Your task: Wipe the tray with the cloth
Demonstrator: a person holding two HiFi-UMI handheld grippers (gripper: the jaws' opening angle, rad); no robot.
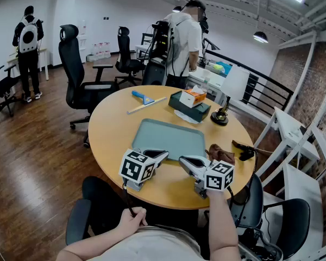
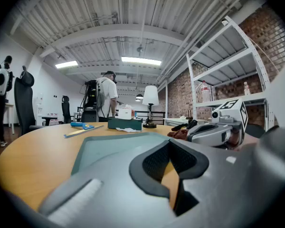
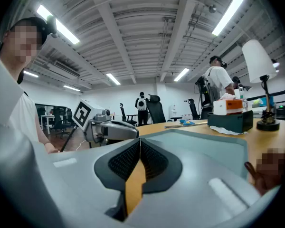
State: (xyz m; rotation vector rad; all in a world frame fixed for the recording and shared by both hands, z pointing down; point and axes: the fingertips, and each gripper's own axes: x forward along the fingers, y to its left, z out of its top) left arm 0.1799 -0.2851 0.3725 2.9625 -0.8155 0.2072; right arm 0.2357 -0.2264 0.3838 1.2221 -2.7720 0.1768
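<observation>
The wiping looks not yet begun. The tray [image 1: 168,135] lies flat near the middle of the round table [image 1: 111,129], bare, with nothing on it, and no view shows whether its surface carries any dirt or damp streak. The cloth [image 1: 220,154] is a crumpled brown heap on the table just beside the tray's near right corner. It is not on the tray and not in either gripper. The left gripper [image 1: 160,155] points at the tray's near edge, and its own view shows the jaws closed tip to tip with only table and tray showing past them. The right gripper [image 1: 186,162] sits close beside it, nearer the cloth. Its jaws are likewise pressed together on nothing, with only a thin wedge of table colour below where the pads meet. So both tools are clenched and empty, side by side at the near rim. What is left, by my judgement, is the whole job — open one gripper, take up the cloth, bring it onto the tray and sweep it across. The right gripper seems the natural one for the pick-up, since the cloth lies on its side. A tissue box [image 1: 190,103], a lamp [image 1: 223,113] and a blue-handled tool [image 1: 143,97] stand on the far side of the table, well apart from the work.
</observation>
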